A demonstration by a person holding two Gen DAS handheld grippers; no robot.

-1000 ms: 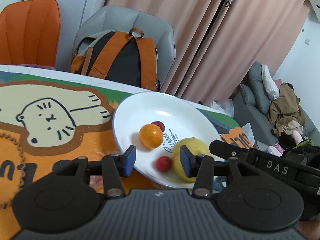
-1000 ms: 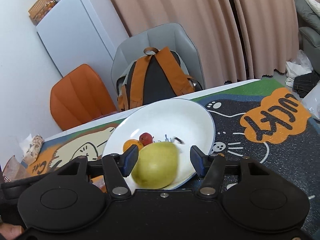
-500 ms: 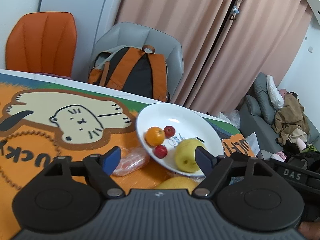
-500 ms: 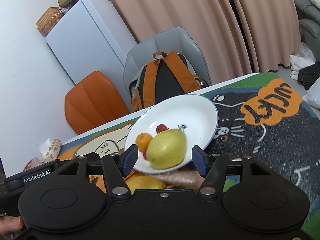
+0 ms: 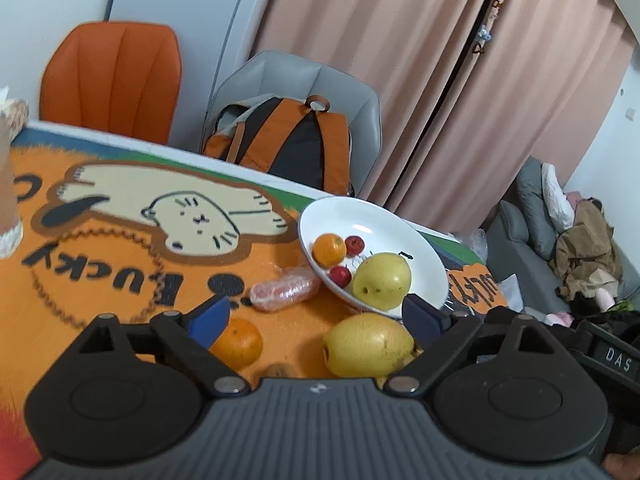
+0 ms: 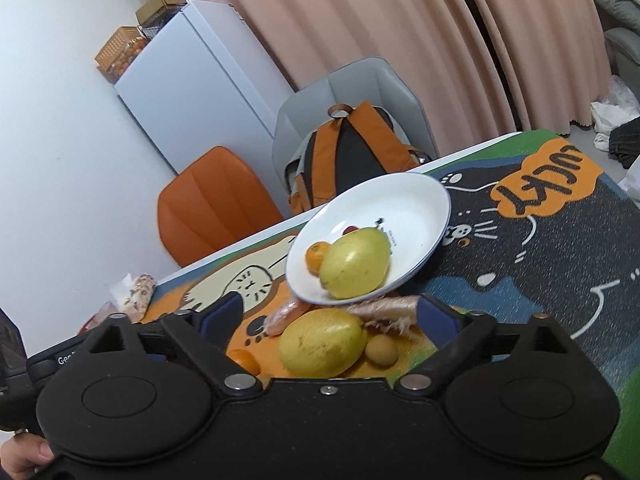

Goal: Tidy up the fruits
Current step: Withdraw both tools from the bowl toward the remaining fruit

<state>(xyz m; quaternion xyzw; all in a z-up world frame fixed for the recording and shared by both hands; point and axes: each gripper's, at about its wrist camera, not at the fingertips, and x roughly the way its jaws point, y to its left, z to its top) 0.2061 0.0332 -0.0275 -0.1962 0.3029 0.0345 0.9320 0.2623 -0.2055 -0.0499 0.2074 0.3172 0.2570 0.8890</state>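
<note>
A white plate (image 5: 400,236) (image 6: 416,204) on the cartoon mat holds a yellow pear (image 5: 382,281) (image 6: 354,264), an orange (image 5: 329,249) (image 6: 316,257) and two small red fruits (image 5: 354,245). In front of the plate lie a second yellow pear (image 5: 368,345) (image 6: 322,342), an orange (image 5: 237,342) (image 6: 245,361), a wrapped peeled citrus (image 5: 285,288) and a small brown fruit (image 6: 382,350). My left gripper (image 5: 316,316) is open and empty above the loose fruit. My right gripper (image 6: 330,314) is open and empty above the second pear.
A grey chair with an orange-black backpack (image 5: 288,144) and an orange chair (image 5: 112,80) stand behind the table. A white fridge (image 6: 192,88) is at the back. A wrapped package (image 6: 138,298) lies at the table's left edge. A sofa (image 5: 532,248) is right.
Both grippers have pulled back and up from the plate and opened wider. The right gripper no longer brackets the pear on the plate. The loose fruit in front of the plate has come into view.
</note>
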